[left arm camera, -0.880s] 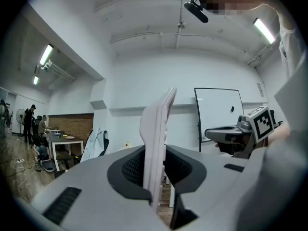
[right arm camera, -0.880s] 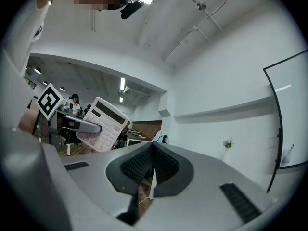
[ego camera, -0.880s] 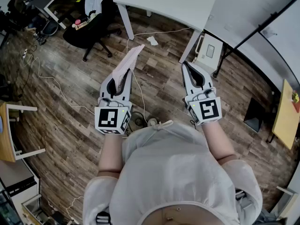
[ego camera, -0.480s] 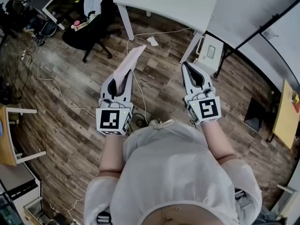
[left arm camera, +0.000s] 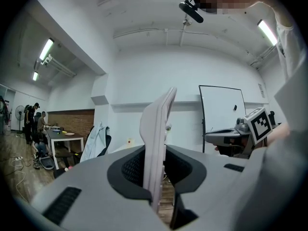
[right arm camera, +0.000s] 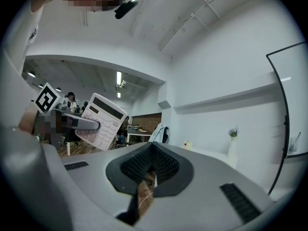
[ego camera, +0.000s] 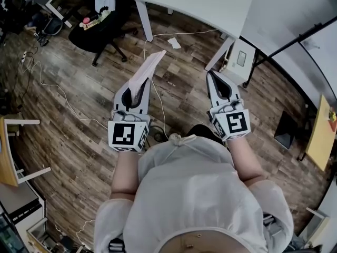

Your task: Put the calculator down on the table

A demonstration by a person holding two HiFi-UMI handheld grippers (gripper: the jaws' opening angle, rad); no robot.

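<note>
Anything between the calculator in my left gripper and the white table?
Nothing visible. The pale plastic calculator, clamped on edge in the left gripper, hangs over wooden floor; the white rectangular table lies ahead.

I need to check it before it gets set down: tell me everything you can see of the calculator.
The calculator is a thin, pale pinkish-white slab that looks plastic. Its face carries a dark display strip above rows of pale keys. It stands on edge, clamped near one end between the jaws of the left gripper, its free end sticking out forward. It hangs over the wooden floor, short of the white table, touching only the jaws.
</note>
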